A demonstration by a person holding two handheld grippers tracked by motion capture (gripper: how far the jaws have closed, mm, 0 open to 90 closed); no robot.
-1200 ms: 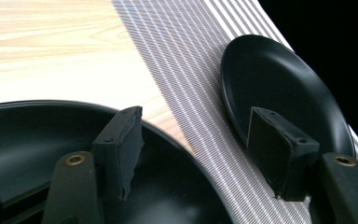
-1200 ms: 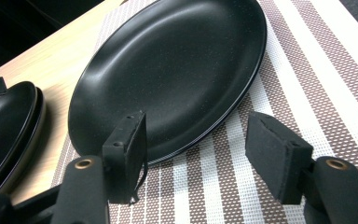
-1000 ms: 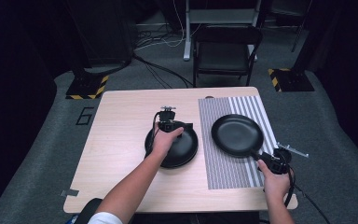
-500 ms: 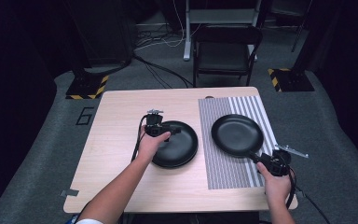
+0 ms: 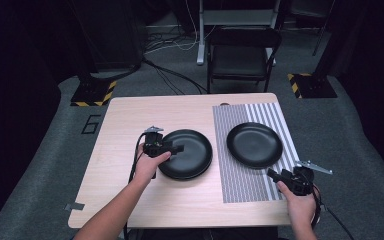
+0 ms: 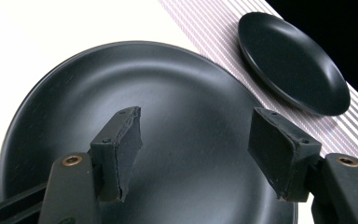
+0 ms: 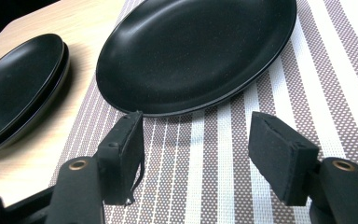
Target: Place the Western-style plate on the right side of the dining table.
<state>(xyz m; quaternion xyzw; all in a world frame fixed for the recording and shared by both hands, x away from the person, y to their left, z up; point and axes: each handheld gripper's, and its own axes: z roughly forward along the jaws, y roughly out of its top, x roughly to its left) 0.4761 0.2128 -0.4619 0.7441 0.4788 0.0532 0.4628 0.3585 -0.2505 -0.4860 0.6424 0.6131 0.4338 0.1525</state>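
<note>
The high view looks forward and down on the whole desk (image 5: 130, 125). Each gripper view sits low and close behind its jaws; both share the two black plates.

Dark studio: floor cables (image 5: 170, 75), hazard-taped stand bases (image 5: 92, 92).

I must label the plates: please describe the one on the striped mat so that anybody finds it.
On the wooden table, find the striped mat at its right. The single black plate lies there; its neighbour, stacked plates, sits on bare wood.

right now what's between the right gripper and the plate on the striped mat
Only bare striped mat, seen in the right gripper view between the open right gripper and the plate.
</note>
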